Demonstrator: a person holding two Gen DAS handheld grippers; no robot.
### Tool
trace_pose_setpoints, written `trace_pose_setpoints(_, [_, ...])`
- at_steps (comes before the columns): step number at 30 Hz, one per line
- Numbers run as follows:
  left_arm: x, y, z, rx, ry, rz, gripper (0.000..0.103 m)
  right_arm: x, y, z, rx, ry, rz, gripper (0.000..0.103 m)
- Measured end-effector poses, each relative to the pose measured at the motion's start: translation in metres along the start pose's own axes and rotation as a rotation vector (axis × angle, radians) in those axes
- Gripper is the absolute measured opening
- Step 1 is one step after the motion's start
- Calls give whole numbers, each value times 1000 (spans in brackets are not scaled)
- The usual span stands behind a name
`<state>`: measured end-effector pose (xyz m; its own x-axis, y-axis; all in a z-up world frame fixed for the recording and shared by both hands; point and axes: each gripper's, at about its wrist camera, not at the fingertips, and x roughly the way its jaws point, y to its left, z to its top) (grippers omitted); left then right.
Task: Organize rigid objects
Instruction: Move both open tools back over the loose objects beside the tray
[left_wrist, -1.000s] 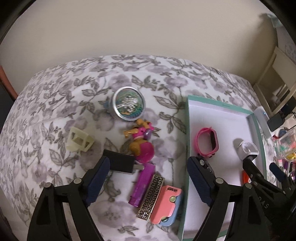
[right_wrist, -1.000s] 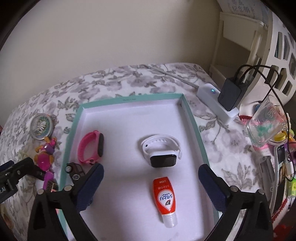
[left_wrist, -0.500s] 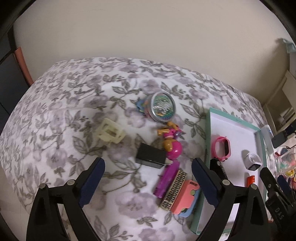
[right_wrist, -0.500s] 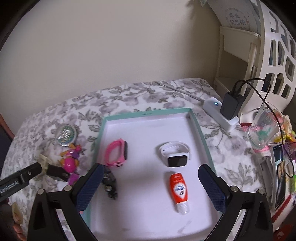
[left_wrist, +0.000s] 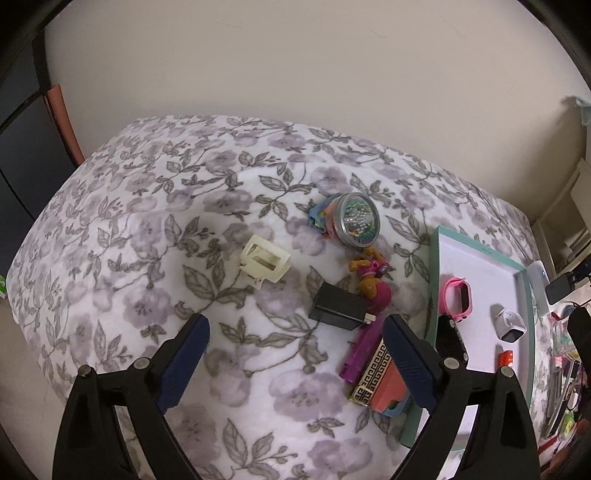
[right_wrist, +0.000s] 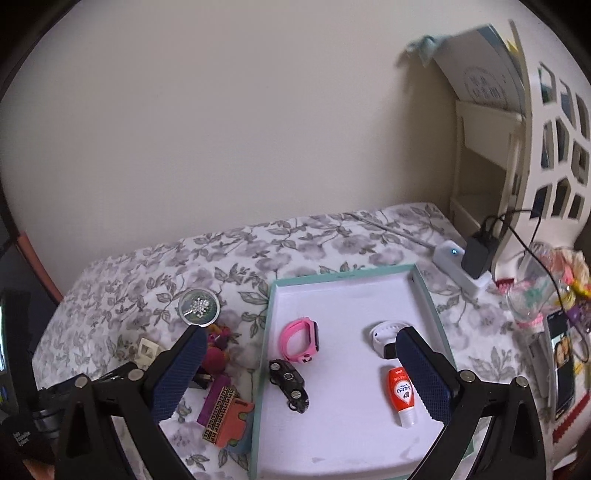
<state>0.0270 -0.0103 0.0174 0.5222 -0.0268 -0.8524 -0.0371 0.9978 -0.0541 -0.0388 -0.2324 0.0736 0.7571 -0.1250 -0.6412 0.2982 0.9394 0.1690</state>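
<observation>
A bed under a grey floral cover (left_wrist: 147, 236) met a plain cream wall, with a teal-rimmed tray (right_wrist: 271, 306) lying at the lower middle of the right wrist view. The left tool (left_wrist: 295, 354) hung above bare cover at the bottom of its frame, its jaws wide apart after just opening further, nothing between them. The right tool (right_wrist: 301, 373) was spread equally wide and empty. Its right finger hid part of a white watch (right_wrist: 380, 332) and the side of an orange tube (right_wrist: 400, 391), whose long axis ran up and down the frame, cap toward the bottom. A black toy car (right_wrist: 290, 384) lay diagonally in the tray, just below a pink watch (right_wrist: 299, 339); which end was its nose was hard to make out. Left of the tray, a black charger (left_wrist: 338, 306) lay among small items, partly covered in the right view.
</observation>
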Motion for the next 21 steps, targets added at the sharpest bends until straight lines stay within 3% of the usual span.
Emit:
trace_pose_setpoints(12, [10,44,6,-88,50,44,95,22,49,-17,-122,113,86,103])
trace_pose_setpoints(21, [26,73,7,-149,119,65,95,65,75,-44,-180,285,121,103])
